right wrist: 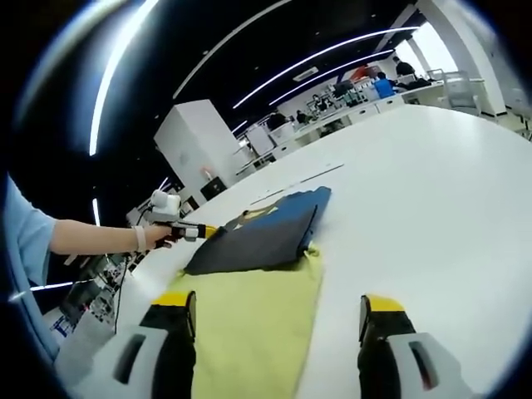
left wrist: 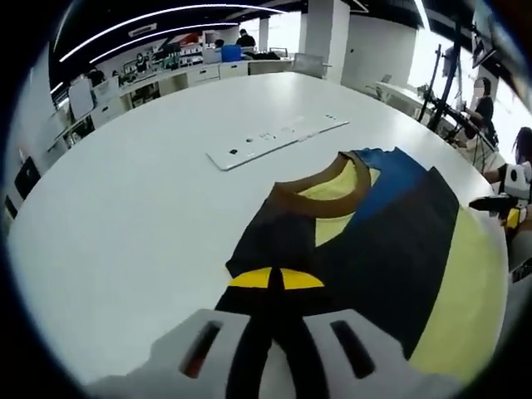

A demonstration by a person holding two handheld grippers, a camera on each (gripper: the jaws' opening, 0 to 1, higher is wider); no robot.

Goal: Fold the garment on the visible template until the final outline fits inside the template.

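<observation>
Now | left gripper [left wrist: 275, 312] closed on dark garment with brown collar [left wrist: 349, 241] | right gripper [right wrist: 278, 324] held wide open, nothing gripped, over yellow template sheet [right wrist: 249, 324] | white table [left wrist: 141, 199]

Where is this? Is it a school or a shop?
Probably a big open office or lab. You can see a long white table, rows of desks with people working at the back, and bright strip lights on a dark ceiling.
</observation>
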